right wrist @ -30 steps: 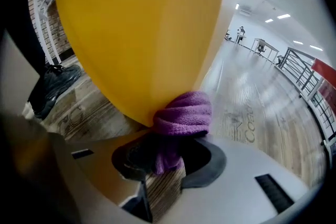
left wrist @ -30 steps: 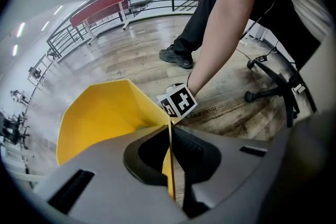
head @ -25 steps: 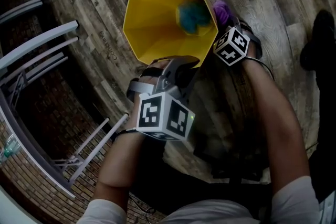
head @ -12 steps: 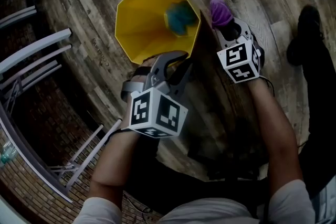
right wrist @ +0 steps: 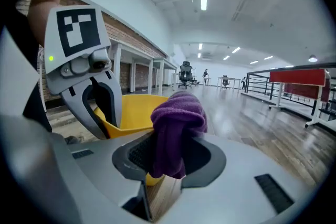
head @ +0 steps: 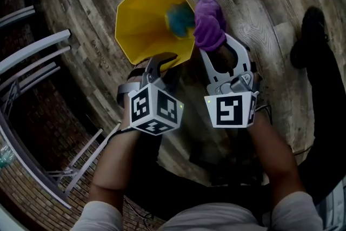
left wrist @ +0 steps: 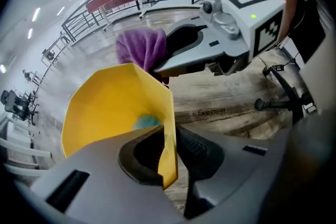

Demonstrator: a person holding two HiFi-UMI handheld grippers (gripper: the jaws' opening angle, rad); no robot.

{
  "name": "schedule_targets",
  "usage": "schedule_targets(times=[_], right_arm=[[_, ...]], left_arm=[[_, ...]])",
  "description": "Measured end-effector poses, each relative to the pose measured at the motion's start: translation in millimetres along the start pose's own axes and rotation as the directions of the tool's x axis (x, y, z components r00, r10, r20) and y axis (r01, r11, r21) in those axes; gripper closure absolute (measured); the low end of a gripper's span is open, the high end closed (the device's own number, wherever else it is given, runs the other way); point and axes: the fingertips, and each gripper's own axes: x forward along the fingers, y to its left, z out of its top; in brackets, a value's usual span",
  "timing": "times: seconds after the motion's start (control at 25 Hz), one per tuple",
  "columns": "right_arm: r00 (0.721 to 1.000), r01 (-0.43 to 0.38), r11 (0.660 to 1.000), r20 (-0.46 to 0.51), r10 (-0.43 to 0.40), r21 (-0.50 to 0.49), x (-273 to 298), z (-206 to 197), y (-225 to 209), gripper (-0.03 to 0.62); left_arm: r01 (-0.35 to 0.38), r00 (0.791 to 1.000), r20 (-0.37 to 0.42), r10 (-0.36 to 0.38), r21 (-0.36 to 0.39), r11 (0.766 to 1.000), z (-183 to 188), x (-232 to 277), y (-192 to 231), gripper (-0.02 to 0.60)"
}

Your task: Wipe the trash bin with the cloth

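Note:
A yellow many-sided trash bin point(head: 143, 24) stands on the wooden floor, with a teal lump point(head: 180, 18) inside near its right wall. My left gripper point(head: 165, 61) straddles the bin's near rim. In the left gripper view the thin yellow wall point(left wrist: 169, 134) stands between the jaws of my left gripper point(left wrist: 170, 147), which are opening and no longer press on it. My right gripper point(head: 217, 43) is shut on a bunched purple cloth point(head: 209, 21) just over the bin's right rim. The right gripper view shows the cloth point(right wrist: 176, 123) pinched in that gripper point(right wrist: 168, 153), with the bin point(right wrist: 134, 110) behind.
Grey metal railings point(head: 32, 54) run along the left, with brick paving beyond them. A dark shoe point(head: 309, 35) rests on the planks at the right. The person's knees and a dark stand fill the bottom of the head view.
The right gripper has come nearer and leftward with the purple cloth, from beside the bin to its right rim. The left gripper stays at the near rim, which has shifted slightly left.

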Motion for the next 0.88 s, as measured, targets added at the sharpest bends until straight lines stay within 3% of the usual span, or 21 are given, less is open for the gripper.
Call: schedule_targets(times=[0.28,0.88], right_arm=[[1.000,-0.004,0.999,-0.008,0.004,-0.034,5,-13,14,0.470],[0.987,-0.104,0.981,-0.135,0.082,-0.162,30,-74,38,0.470]], left_arm=[[0.022,1.000,0.004,-0.023,0.059,0.998,1,1,-2,0.557],[0.037,0.999,0.024,-0.039,0.081,0.996,3,-1,-4,0.558]])
